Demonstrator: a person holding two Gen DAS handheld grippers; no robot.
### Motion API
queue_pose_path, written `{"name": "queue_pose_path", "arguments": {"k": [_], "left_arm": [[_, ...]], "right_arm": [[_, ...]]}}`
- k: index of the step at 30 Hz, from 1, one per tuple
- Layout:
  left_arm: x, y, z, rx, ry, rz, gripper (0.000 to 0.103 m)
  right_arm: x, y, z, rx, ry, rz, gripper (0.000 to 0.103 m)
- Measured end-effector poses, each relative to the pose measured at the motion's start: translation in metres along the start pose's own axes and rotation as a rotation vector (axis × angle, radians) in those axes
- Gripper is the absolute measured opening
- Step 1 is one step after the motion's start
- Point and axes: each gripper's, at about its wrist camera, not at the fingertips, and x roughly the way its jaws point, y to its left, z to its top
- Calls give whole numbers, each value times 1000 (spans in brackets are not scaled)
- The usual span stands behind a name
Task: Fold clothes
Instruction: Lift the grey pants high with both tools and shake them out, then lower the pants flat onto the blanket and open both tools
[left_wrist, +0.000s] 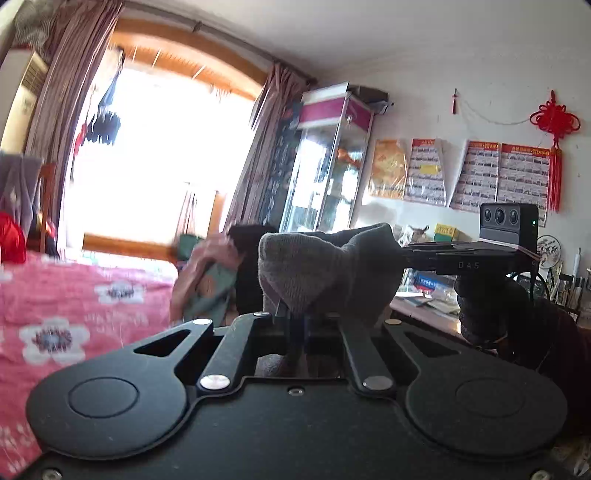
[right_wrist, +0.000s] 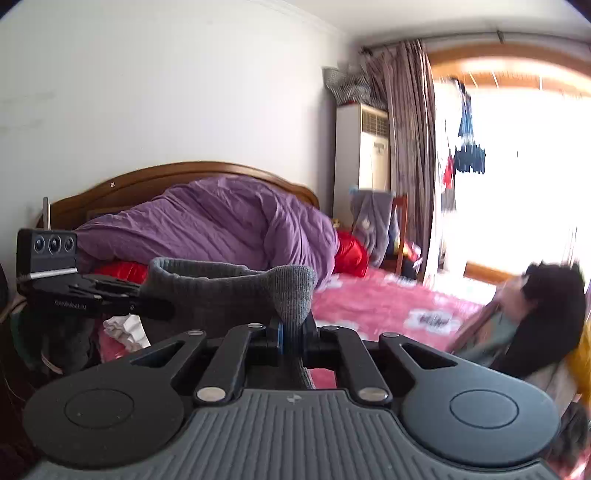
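- Two hand-held grippers pinch one grey knitted garment, and it hangs in the air between them, above the bed with its pink flowered sheet.
- Left hand-held gripper: its jaws are pressed together on a bunched edge of the grey knit, which rises just beyond the fingertips.
- Right hand-held gripper: also closed on the knit, clamping a rounded corner of it; the ribbed edge runs from there across to the other gripper.
- Judging by this, folding has barely begun: the garment is lifted and stretched, with no neat crease showing, and it is not laid on the bed.
- Left to do, as I judge it: spread it flat, fold it, set it down.
- Beyond the garment, a purple quilt lies heaped at the far end of the bed.
- Farther off, other loose clothes wait in a blurred heap beside the bed.
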Motion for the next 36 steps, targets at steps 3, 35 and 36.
{"name": "queue_pose_path", "arguments": {"k": [3, 35, 36], "left_arm": [[-9, -13, 29, 53, -24, 2, 3], [37, 78, -43, 341, 175, 382, 4], [46, 82, -72, 297, 226, 354, 4]], "right_arm": [[-17, 3, 29, -46, -26, -3, 11], [209, -37, 21, -89, 46, 55, 11], [221, -42, -3, -76, 109, 47, 12]]}}
